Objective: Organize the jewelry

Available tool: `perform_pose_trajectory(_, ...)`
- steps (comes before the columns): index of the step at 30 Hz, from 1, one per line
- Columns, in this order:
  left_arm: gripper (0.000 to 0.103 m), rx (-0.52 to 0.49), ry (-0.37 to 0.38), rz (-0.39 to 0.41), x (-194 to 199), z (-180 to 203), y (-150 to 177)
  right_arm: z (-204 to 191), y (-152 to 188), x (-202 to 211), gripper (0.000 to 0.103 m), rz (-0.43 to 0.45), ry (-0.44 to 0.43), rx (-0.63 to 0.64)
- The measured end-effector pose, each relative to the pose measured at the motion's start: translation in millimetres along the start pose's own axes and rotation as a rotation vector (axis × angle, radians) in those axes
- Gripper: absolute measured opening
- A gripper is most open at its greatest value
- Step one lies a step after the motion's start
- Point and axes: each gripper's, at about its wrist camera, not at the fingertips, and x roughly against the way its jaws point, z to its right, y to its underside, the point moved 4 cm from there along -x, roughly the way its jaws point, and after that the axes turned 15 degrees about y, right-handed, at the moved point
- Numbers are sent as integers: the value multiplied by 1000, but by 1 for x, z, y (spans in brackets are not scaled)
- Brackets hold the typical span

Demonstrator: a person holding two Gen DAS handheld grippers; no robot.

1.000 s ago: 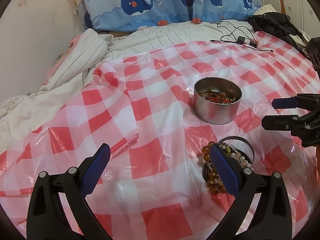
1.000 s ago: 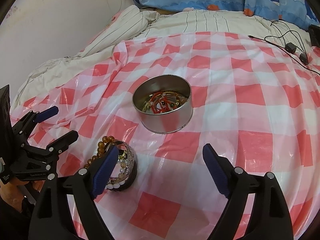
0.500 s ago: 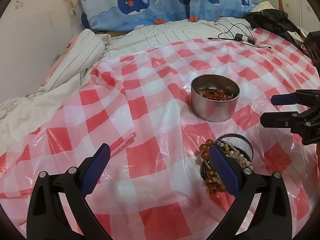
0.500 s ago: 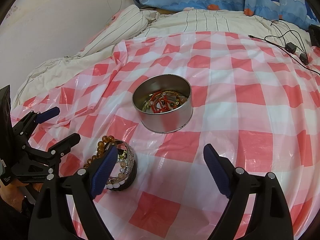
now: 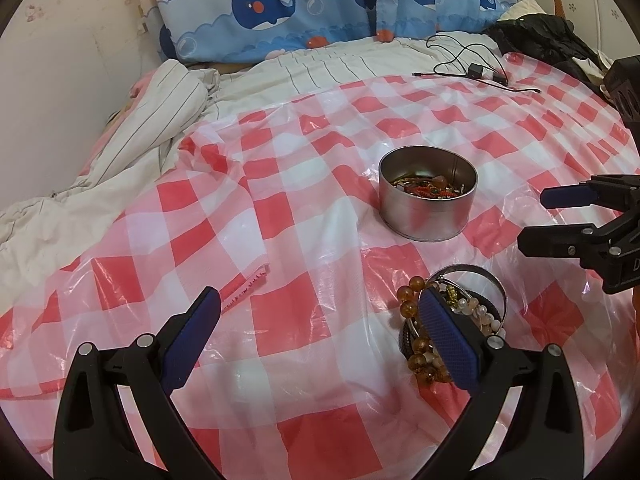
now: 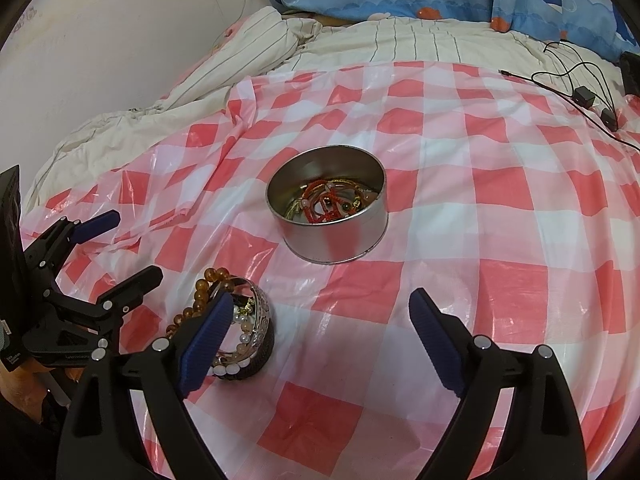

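Note:
A round metal tin (image 5: 428, 206) holding red and gold bracelets stands on the red-and-white checked plastic sheet (image 5: 304, 308); it also shows in the right wrist view (image 6: 332, 216). Nearer lies a pile of bracelets (image 5: 452, 320) with amber beads, pearls and a silver bangle, seen too in the right wrist view (image 6: 236, 324). My left gripper (image 5: 320, 328) is open and empty, its right finger just over the pile. My right gripper (image 6: 320, 328) is open and empty, its left finger over the same pile. Each gripper shows in the other's view (image 5: 560, 216) (image 6: 116, 248).
The sheet covers a bed with a rumpled striped duvet (image 5: 152, 128) at the left. Whale-print pillows (image 5: 320, 8) line the headboard. A black charger cable (image 5: 472, 70) and dark clothing (image 5: 540, 40) lie at the far right.
Both grippers have stayed open and nearly still. The left wrist view has drifted back slightly, so the tin sits a little higher in it.

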Motion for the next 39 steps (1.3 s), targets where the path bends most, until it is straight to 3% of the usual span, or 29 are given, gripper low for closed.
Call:
perform_pose_trajectory(7, 95, -1, 11, -1, -1, 2, 0, -3, 0, -2, 86, -12, 2, 18)
perform_pose_trajectory(14, 95, -3, 326, 7, 5, 28, 8, -8, 5, -8, 86, -45, 16, 71)
perform_pose_trajectory(19, 95, -159, 349, -45, 0, 58, 19, -17, 8, -10, 86, -66, -84, 56)
perform_pose_trajectory(22, 95, -150, 351, -60, -3, 53, 18, -20, 8, -12, 85, -67, -114, 43)
perform_pose_trajectory(26, 95, -94, 373, -58, -3, 41, 17, -18, 8, -18, 66, -82, -154, 10)
perform_pose_trajectory(29, 95, -65, 385, -57, -4, 35, 15, -24, 9, -26, 62, -97, -162, 16)
perform_pose_trajectory(31, 95, -49, 398, -54, -4, 34, 14, -29, 10, -32, 53, -112, -181, 19)
perform_pose_trajectory(33, 95, -22, 414, -47, -4, 31, 12, -33, 12, -38, 29, -128, -197, 17)
perform_pose_trajectory(35, 95, 10, 418, -38, -5, 26, 9, -38, 13, -41, 15, -142, -226, 18)
perform_pose_trajectory(39, 95, 129, 431, -5, -5, 6, 3, -32, 9, -33, 11, -117, -231, -5)
